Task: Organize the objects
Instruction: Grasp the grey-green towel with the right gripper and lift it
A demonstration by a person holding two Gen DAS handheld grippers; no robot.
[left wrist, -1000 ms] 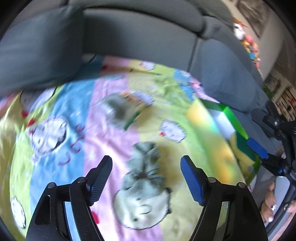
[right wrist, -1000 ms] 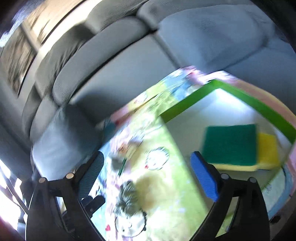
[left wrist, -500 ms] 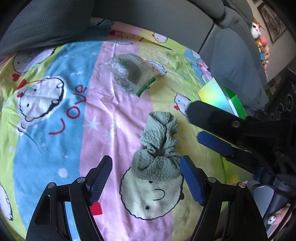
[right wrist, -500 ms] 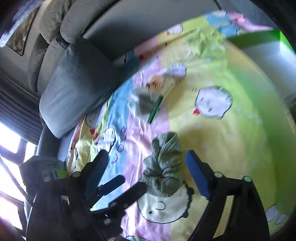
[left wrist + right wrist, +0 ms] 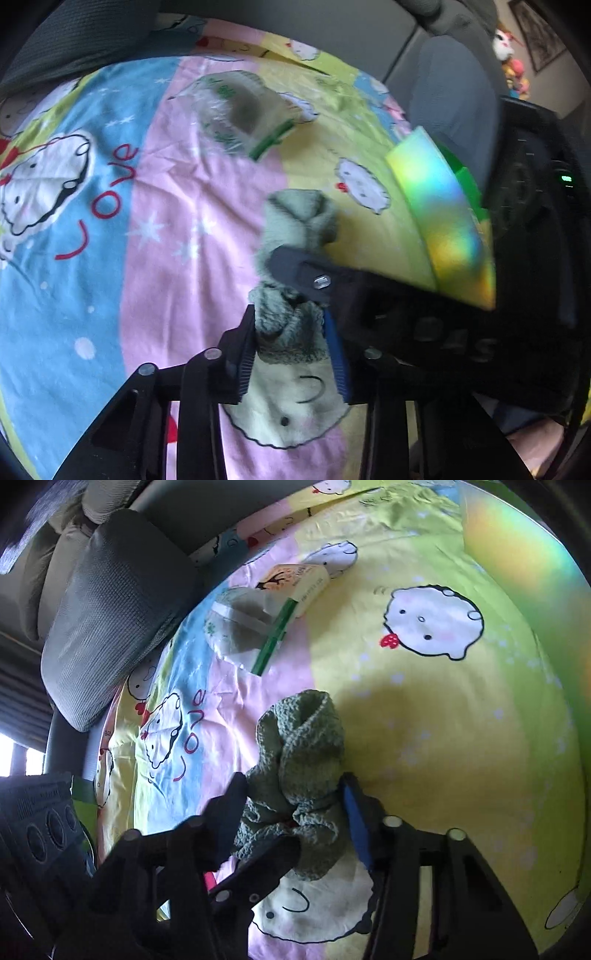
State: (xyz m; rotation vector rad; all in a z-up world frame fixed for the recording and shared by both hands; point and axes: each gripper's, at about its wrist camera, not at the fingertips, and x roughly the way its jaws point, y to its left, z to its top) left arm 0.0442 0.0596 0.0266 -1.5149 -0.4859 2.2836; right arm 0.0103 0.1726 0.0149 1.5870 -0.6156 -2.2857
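Since the green cloth (image 5: 295, 236) is crumpled on the printed sheet (image 5: 177, 229), I clamp both tools, left tool (image 5: 291, 336) and right tool (image 5: 295, 805), on it to spread it.

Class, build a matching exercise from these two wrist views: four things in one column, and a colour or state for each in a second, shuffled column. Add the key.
Things
1. green cloth
2. plastic bag
3. cushion
4. bed sheet

Descriptions
A. grey, at the sheet's far edge
B. clear with a green strip, lying flat
C. cartoon print, spread under everything
D. bunched, pinched between fingers

Pairs: 1-D, 2-B, 3-A, 4-C
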